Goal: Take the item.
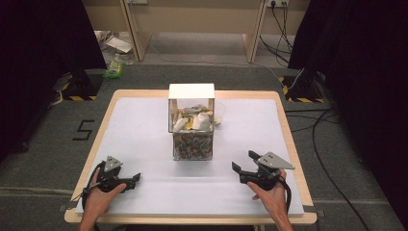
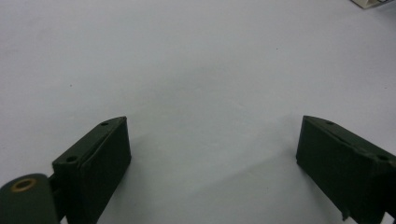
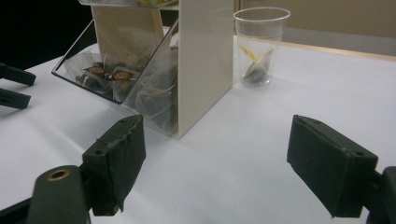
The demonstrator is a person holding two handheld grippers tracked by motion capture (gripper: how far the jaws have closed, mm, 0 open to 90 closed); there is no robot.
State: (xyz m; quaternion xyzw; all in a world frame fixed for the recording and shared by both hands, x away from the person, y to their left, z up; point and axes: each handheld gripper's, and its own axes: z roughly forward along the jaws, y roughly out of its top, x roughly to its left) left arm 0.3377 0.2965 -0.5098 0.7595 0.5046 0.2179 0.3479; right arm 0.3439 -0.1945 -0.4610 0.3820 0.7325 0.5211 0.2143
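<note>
The left gripper (image 1: 136, 177) lay low on the white table cover (image 1: 144, 130) at about 7 o'clock from the dispenser, its jaws spread wide and empty; in the left gripper view (image 2: 212, 149) nothing but bare cover lay between them, which suggests a parked, waiting hand rather than a working one. At the centre of the table stood the tea-bag dispenser (image 1: 191, 121), a tall box with a white top, clear sloping fronts and cream side walls; its upper bin held pale sachets and its lower bin (image 3: 126, 84) held darker mesh tea bags, the slanted clear panel presumably letting the bags slide toward the open front, where jaws could reach them. Just beside the dispenser, at about 2 o'clock from it, stood a clear plastic cup (image 3: 259, 44), upright, with one pyramid tea bag (image 3: 256, 71) and its yellow tag already lying at the bottom; the cup was probably set close so that a drawn bag travels only a short way. The right gripper (image 1: 243, 161) rested at about 5 o'clock from the dispenser, well apart from it, its jaws wide open and holding nothing (image 3: 215, 163), pointed toward the dispenser's corner and the cup, a pose that fits a hand ready to reach in.
</note>
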